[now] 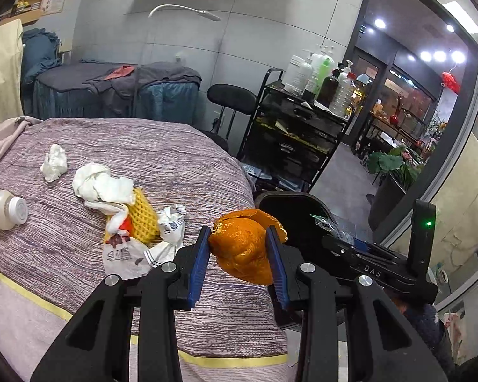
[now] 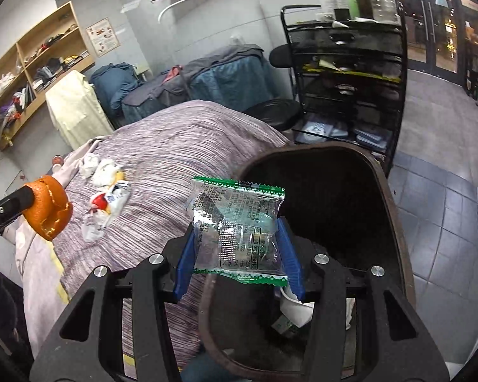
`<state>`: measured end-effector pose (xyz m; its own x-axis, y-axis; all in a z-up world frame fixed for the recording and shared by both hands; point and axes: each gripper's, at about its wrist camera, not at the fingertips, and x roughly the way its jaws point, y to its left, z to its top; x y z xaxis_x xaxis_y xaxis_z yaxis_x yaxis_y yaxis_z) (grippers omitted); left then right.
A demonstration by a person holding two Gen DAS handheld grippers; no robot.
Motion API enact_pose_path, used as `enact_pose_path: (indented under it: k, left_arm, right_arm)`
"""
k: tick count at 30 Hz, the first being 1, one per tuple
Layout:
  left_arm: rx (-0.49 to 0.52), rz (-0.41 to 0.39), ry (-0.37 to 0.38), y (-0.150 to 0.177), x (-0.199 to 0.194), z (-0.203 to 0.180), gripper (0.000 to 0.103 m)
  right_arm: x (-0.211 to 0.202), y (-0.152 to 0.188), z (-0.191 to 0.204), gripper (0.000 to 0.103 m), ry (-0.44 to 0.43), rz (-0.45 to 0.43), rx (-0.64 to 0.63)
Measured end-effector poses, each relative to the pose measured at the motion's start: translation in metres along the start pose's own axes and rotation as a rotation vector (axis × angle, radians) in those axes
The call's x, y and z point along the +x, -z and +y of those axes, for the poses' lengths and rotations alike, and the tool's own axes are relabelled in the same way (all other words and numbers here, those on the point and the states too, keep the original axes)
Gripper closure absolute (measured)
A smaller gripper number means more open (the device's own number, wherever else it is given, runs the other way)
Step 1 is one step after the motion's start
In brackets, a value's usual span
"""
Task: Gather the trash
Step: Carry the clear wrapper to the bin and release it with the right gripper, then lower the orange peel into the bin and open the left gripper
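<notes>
My left gripper [image 1: 239,248] is shut on an orange peel [image 1: 243,248], held above the near right corner of the striped purple bed cover [image 1: 181,165]. From the right wrist view, that orange peel [image 2: 49,207] hangs at the far left. My right gripper [image 2: 237,242] is shut on a clear plastic wrapper [image 2: 239,226] with green serrated edges, over the open mouth of a dark brown trash bin [image 2: 395,210]. Paper scraps [image 2: 298,310] lie inside the bin. More trash lies on the bed: crumpled tissues [image 1: 102,184], yellow foam net [image 1: 141,219], printed wrappers [image 1: 124,254].
A white capped bottle [image 1: 4,210] lies at the bed's left. A black mesh cart [image 1: 296,130] with bottles on top stands beyond the bin, next to a black stool [image 1: 231,98]. A massage bed with blue-grey covers [image 1: 118,92] is behind. Tiled floor [image 2: 446,197] lies right of the bin.
</notes>
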<state>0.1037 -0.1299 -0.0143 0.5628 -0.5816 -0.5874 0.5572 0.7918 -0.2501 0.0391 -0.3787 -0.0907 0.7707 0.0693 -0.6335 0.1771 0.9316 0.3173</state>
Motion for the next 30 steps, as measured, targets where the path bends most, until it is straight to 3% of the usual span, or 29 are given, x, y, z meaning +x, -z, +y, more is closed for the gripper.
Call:
enact_pose_path:
  k: [9, 14, 17, 30]
  left_arm:
    - [0.037, 0.048, 0.043, 0.003, 0.020, -0.026, 0.068]
    - [0.053, 0.078, 0.062, 0.005, 0.034, -0.039, 0.068]
    - [0.064, 0.099, 0.074, 0.006, 0.044, -0.045, 0.068]
    - [0.121, 0.186, 0.127, 0.006, 0.084, -0.080, 0.068]
  right_arm:
    - [0.020, 0.015, -0.033, 0.053, 0.070, 0.036, 0.047]
    - [0.026, 0.022, -0.044, 0.032, 0.086, 0.048, 0.081]
    - [0.026, 0.025, -0.051, 0.031, 0.096, 0.046, 0.104]
    - [-0.023, 0.020, -0.073, 0.024, 0.152, -0.105, 0.179]
